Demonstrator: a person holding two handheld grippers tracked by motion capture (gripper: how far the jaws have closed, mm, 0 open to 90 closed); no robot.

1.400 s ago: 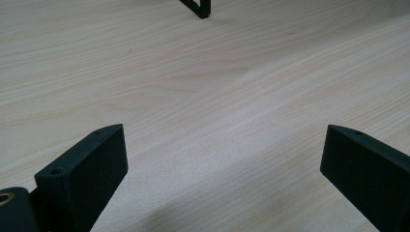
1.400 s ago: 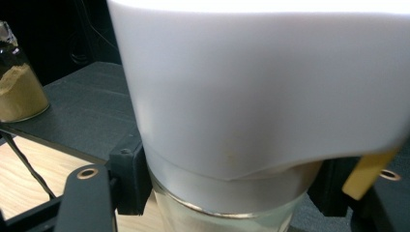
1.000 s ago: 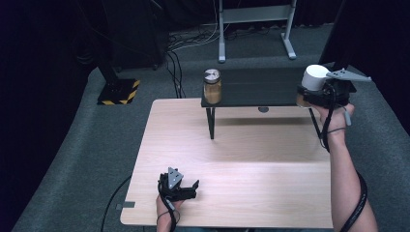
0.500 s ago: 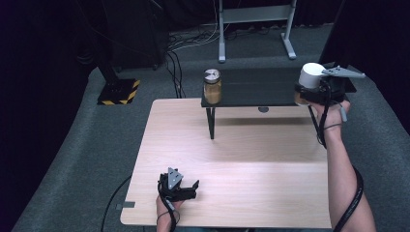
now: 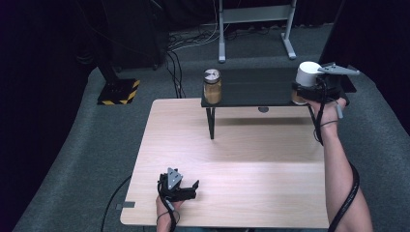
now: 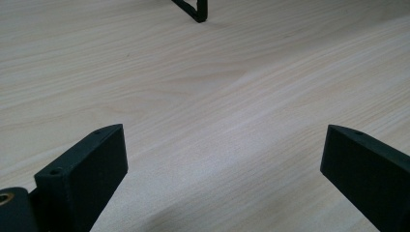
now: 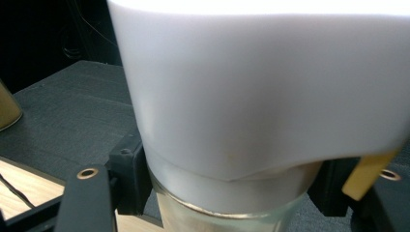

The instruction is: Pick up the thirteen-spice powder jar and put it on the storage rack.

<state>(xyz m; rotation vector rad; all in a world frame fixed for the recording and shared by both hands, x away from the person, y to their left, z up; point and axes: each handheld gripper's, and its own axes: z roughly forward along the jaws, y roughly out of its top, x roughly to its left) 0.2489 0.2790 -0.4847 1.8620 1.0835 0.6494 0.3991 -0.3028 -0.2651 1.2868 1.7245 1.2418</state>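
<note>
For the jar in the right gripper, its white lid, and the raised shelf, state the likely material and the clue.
Jar: probably clear glass, see-through and glossy at the rim.
White lid: likely plastic, smooth, matte, evenly white.
Raised shelf: black board with a matte, slightly grainy surface, perhaps painted wood; uncertain.

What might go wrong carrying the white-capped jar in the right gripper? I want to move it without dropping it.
The white-capped jar looks glass-bodied, so probably fragile and somewhat slippery. The right gripper is shut on its lower part, below a tall cap, so it may tip if swung. Its round body would likely roll if laid down.
</note>
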